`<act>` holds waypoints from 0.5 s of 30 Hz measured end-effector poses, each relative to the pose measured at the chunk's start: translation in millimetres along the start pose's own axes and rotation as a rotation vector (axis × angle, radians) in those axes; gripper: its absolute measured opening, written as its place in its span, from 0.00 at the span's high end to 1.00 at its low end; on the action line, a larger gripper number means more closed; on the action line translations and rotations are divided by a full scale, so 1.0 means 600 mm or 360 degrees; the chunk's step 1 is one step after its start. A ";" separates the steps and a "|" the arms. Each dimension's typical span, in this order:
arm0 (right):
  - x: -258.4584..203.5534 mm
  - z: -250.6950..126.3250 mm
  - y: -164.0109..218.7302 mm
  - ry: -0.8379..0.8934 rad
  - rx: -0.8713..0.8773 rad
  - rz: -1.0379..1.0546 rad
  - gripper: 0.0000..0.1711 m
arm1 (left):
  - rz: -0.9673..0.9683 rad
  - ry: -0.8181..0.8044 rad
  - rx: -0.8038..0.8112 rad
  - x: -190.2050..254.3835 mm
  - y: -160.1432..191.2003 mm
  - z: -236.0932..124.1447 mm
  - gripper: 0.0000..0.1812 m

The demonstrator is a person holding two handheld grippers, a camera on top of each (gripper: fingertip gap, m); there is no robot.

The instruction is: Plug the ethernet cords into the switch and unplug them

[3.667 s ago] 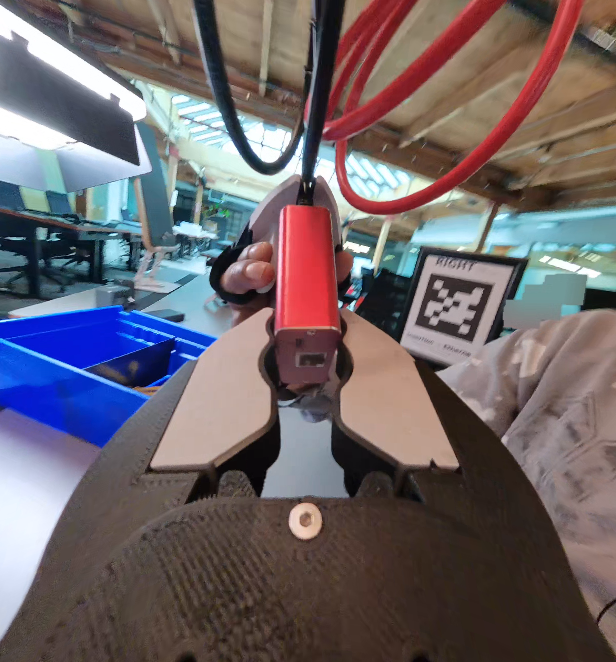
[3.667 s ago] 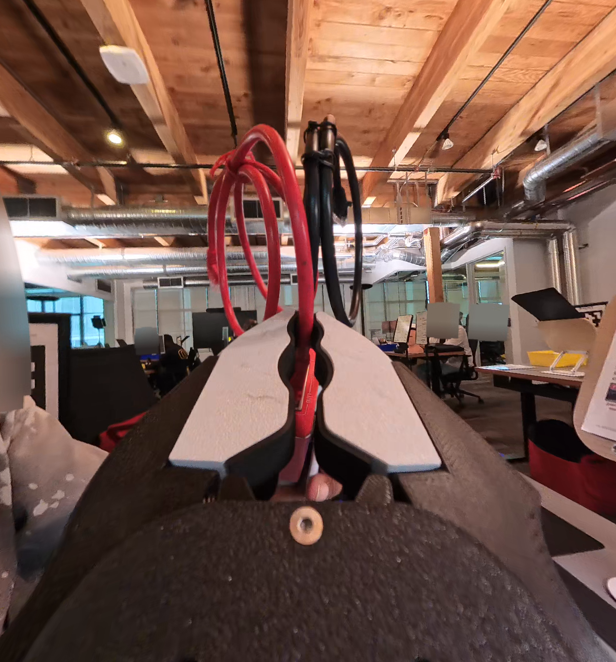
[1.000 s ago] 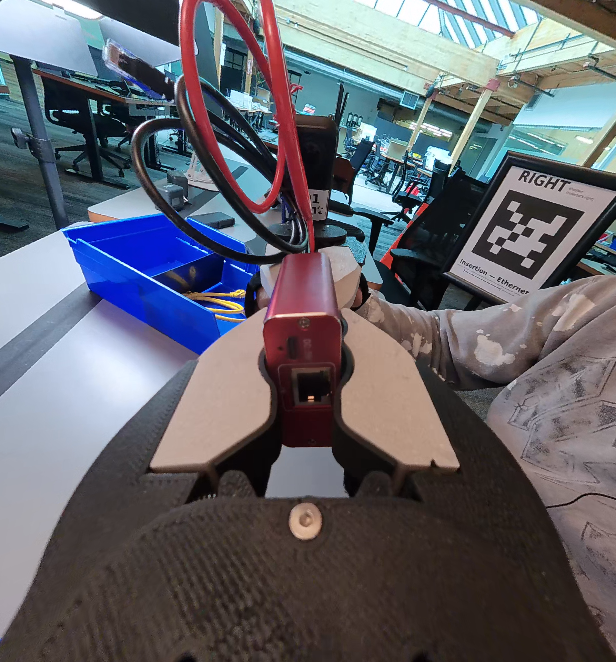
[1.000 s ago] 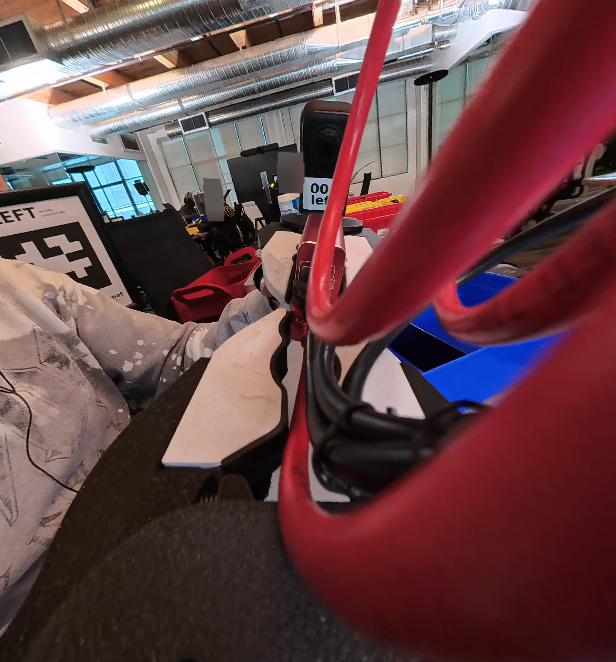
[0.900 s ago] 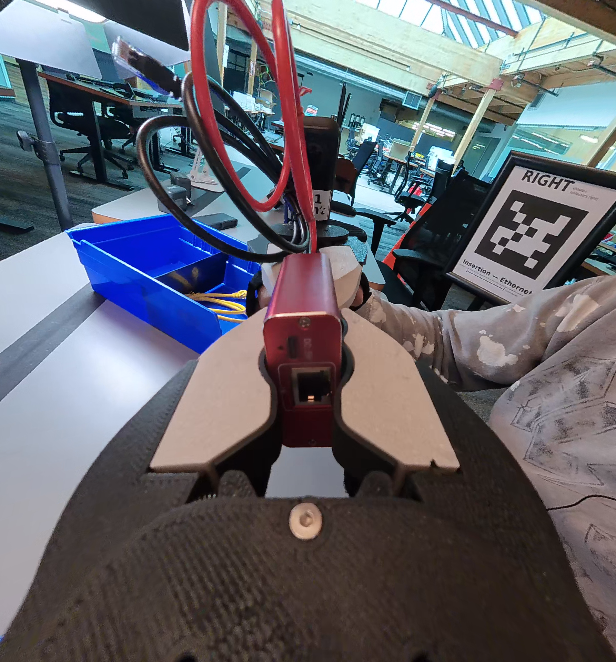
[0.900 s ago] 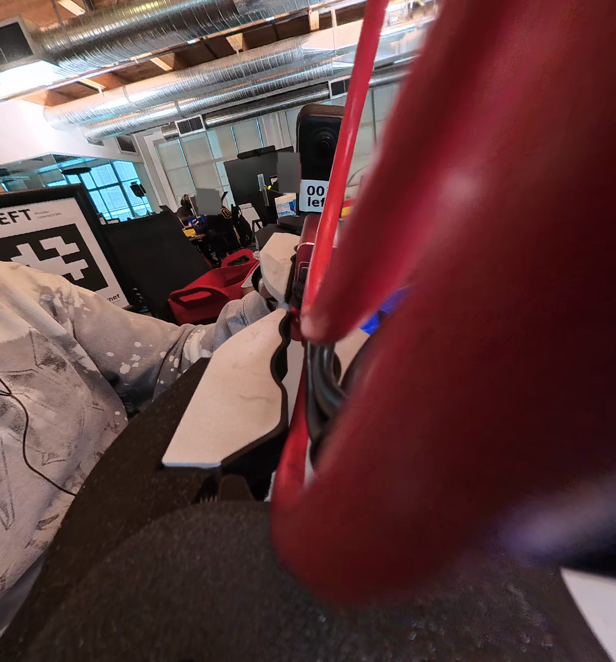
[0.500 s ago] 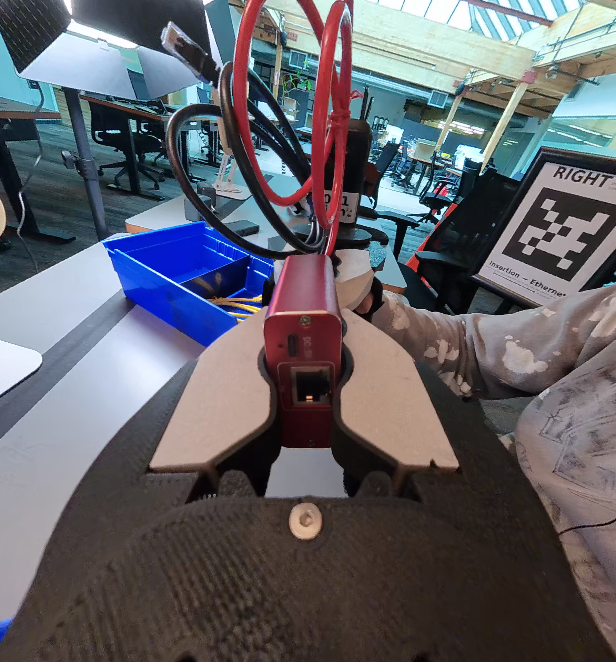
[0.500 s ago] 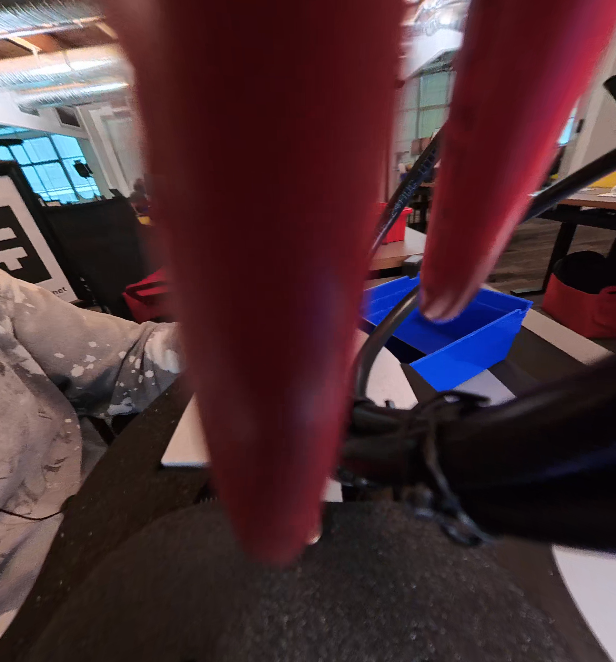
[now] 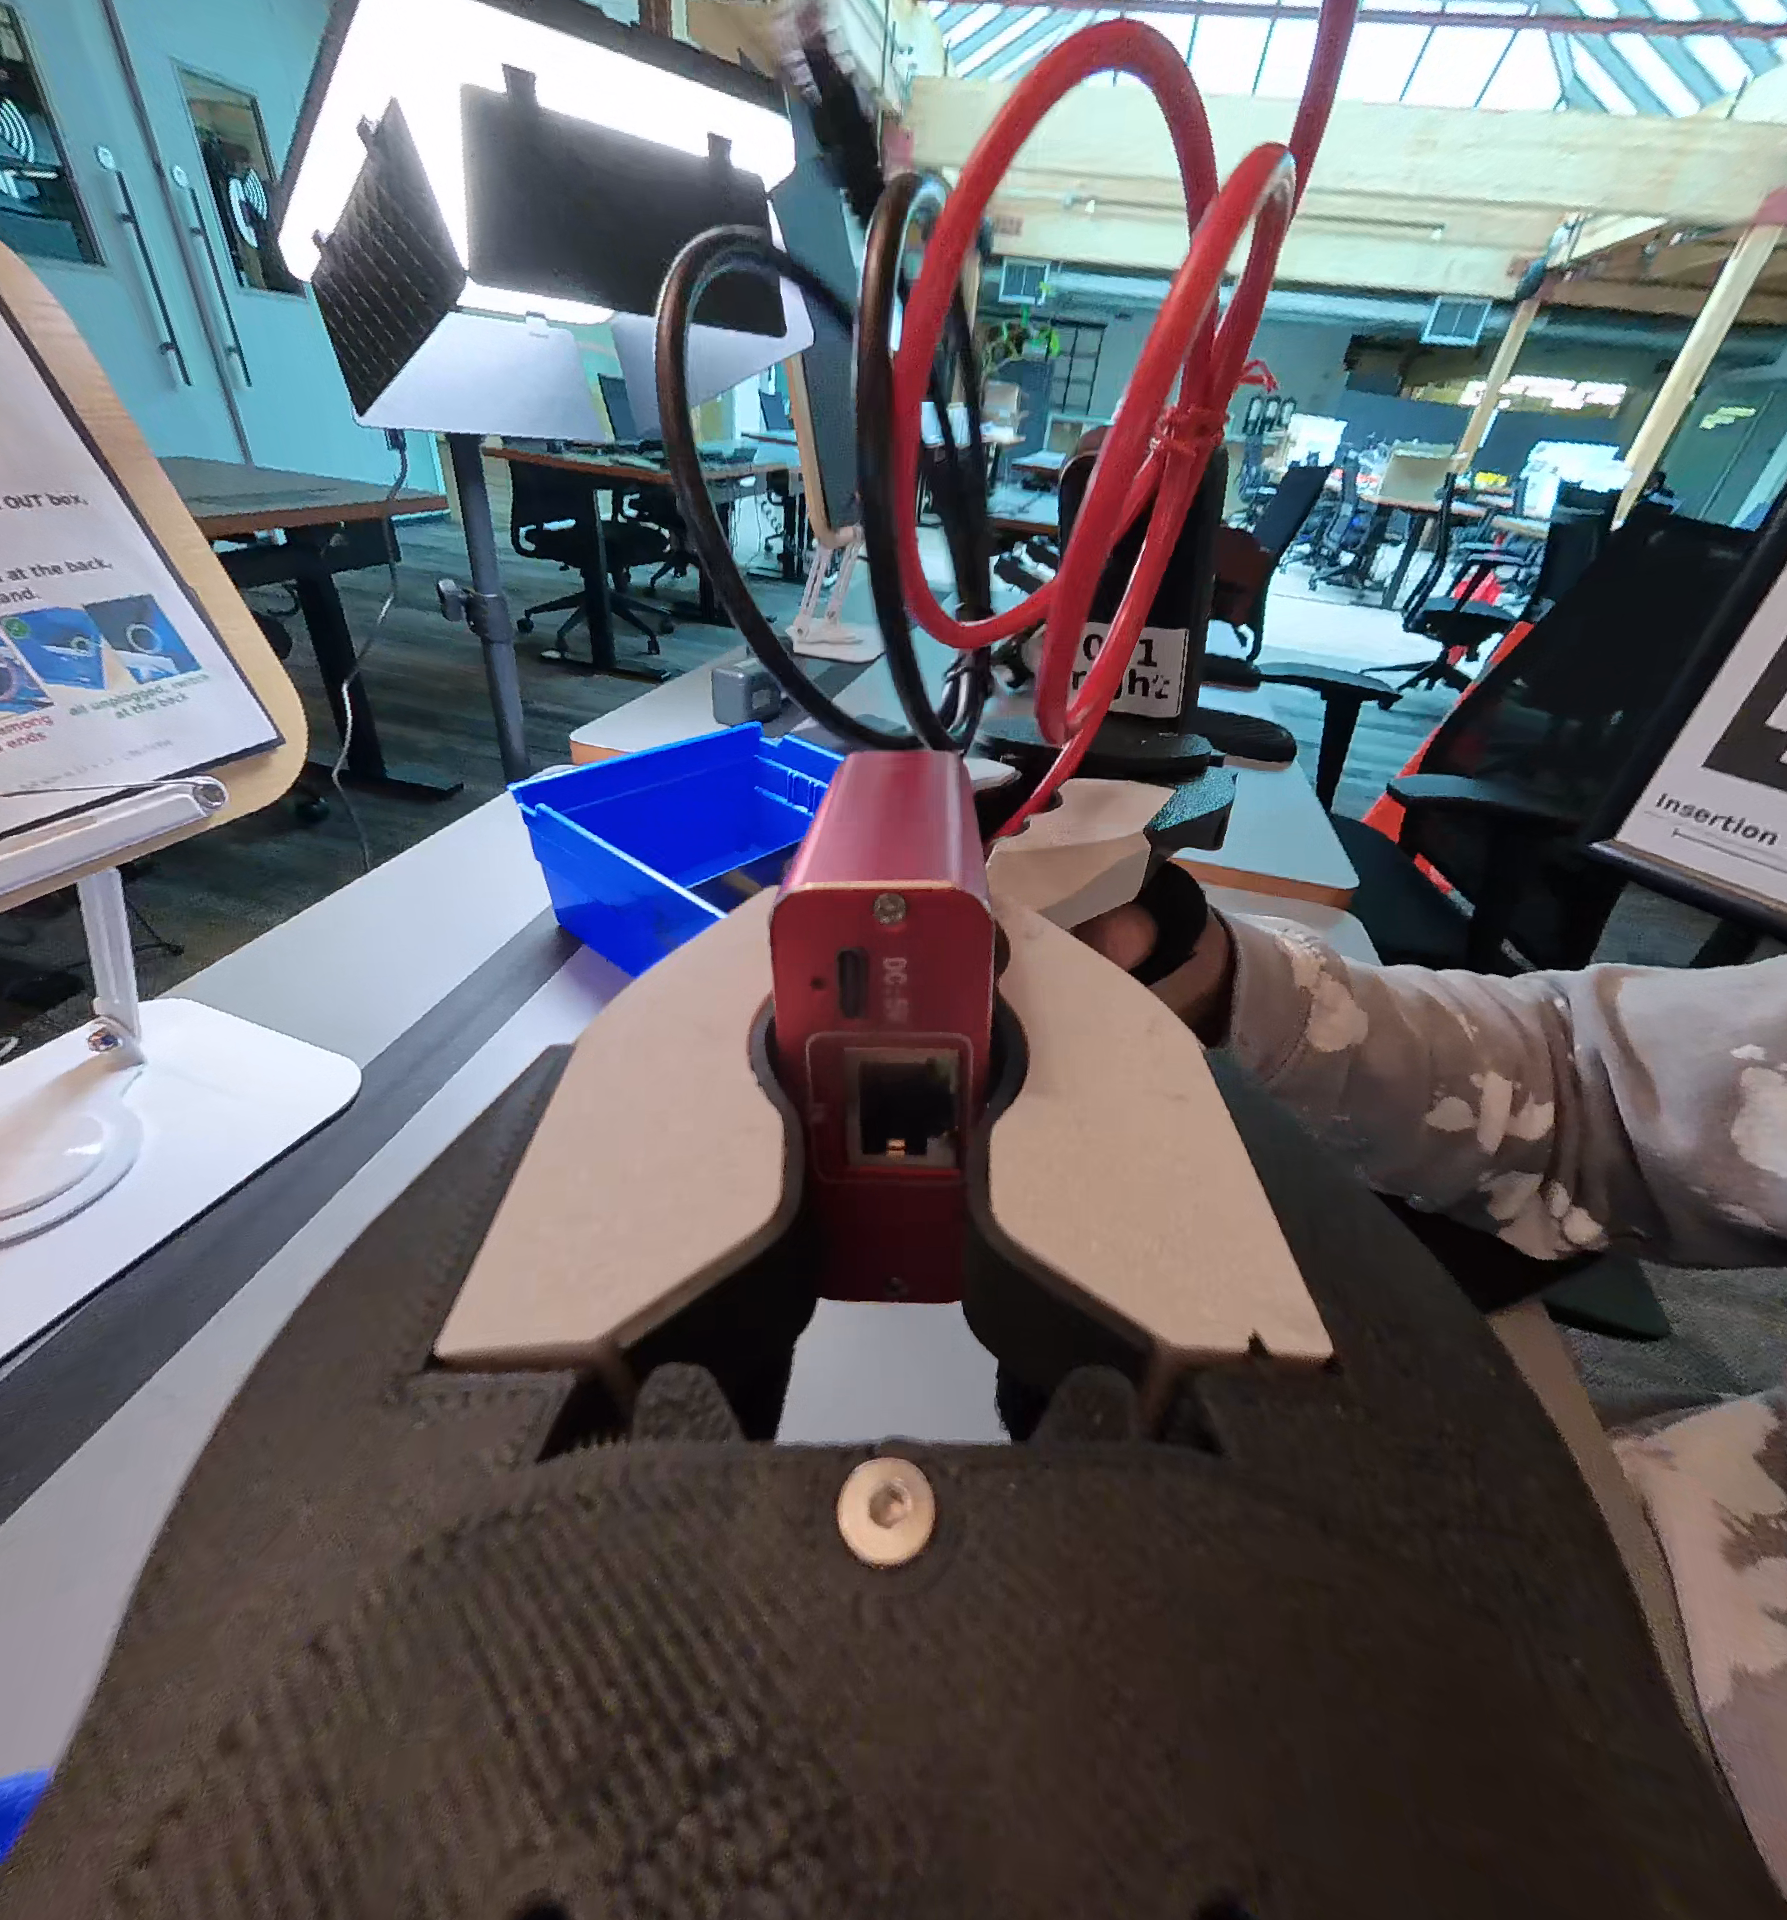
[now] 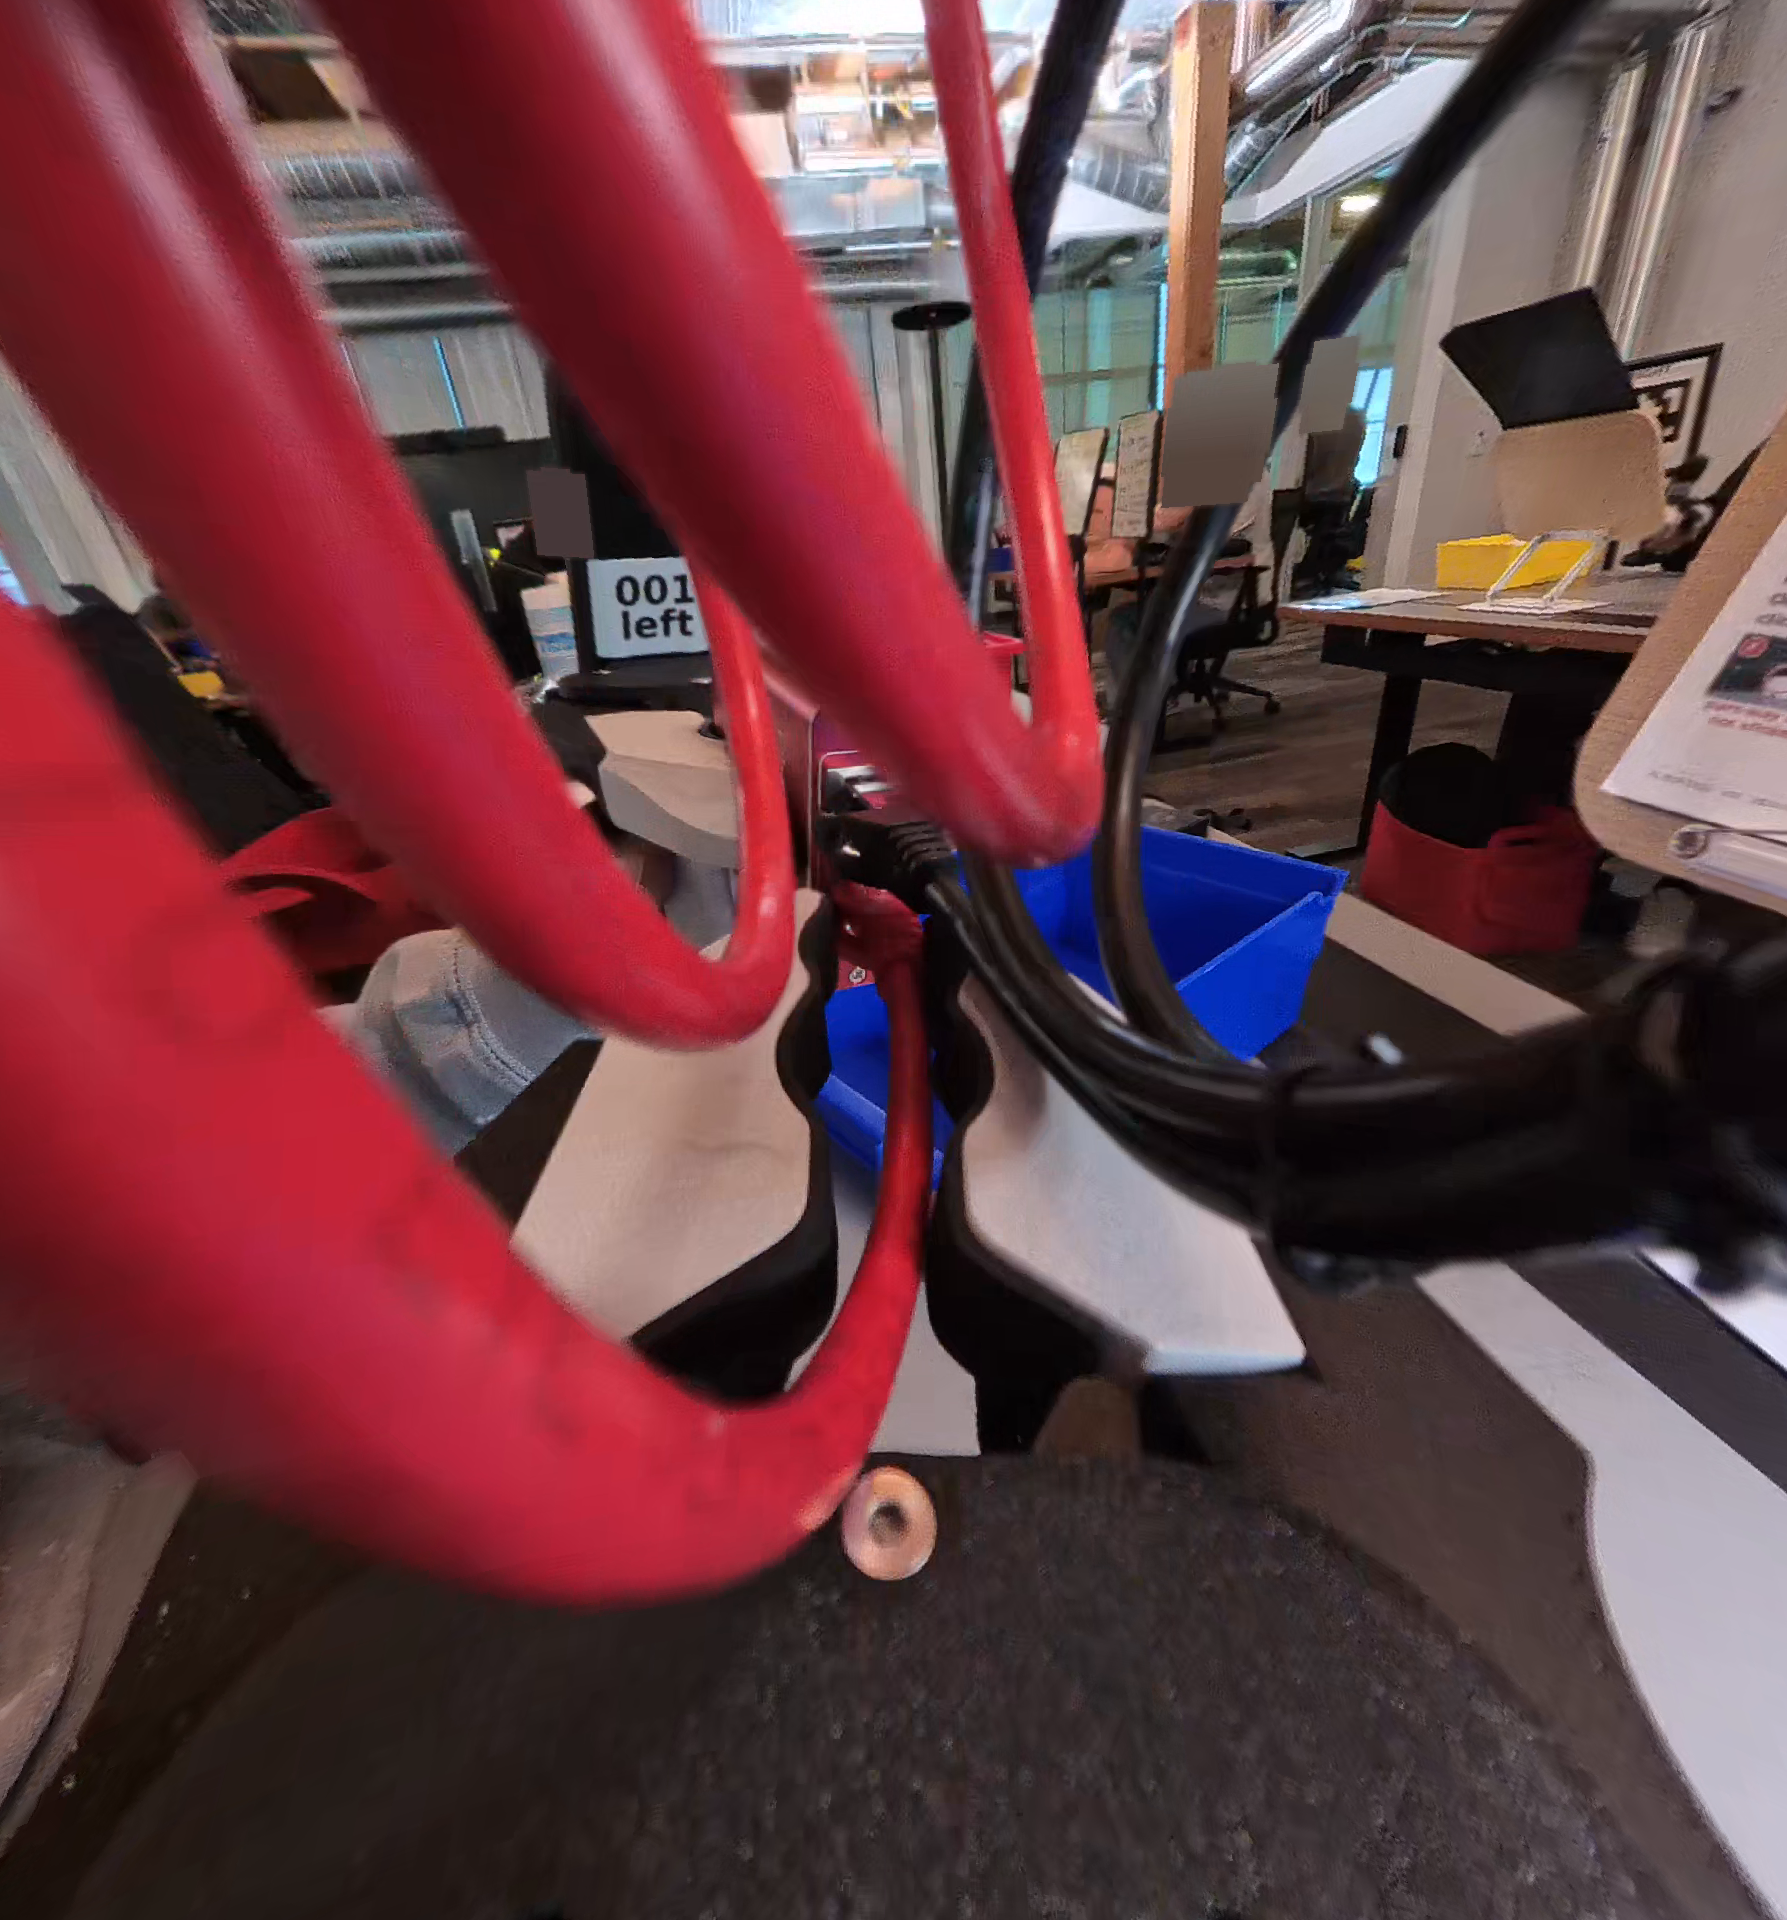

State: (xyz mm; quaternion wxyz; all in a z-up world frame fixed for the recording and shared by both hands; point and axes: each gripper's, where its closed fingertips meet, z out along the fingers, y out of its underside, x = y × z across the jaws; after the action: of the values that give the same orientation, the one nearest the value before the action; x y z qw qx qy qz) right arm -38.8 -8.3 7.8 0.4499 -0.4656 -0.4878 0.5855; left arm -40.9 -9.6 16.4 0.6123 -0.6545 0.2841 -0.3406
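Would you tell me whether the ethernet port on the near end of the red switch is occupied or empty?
Empty. In the left wrist view the port on the red switch shows an open dark socket with no plug in it.

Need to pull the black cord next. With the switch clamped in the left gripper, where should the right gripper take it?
Probably grip the black cord's plug boot at the switch, not the bundled loops. Come from the cable side, jaws across the boot, just above the red cord now in the right gripper.

Red switch [image 9: 884, 1039], red cord [image 9: 1055, 364] & black cord [image 9: 764, 499], blue bin [image 9: 660, 842] — grey sleeve [image 9: 1543, 1101] w/ white splotches
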 end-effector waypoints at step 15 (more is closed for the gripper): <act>0.003 -0.004 0.016 -0.0101 -0.0074 0.0129 0.52 | -0.0176 0.0143 0.0130 -0.007 0.003 0.004 0.83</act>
State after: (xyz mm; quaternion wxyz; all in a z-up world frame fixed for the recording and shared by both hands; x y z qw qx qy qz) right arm -37.2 -7.4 -2.0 0.3992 -0.4765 -0.4961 0.6063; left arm -41.2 -5.2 14.0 0.6055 -0.6276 0.2605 -0.4142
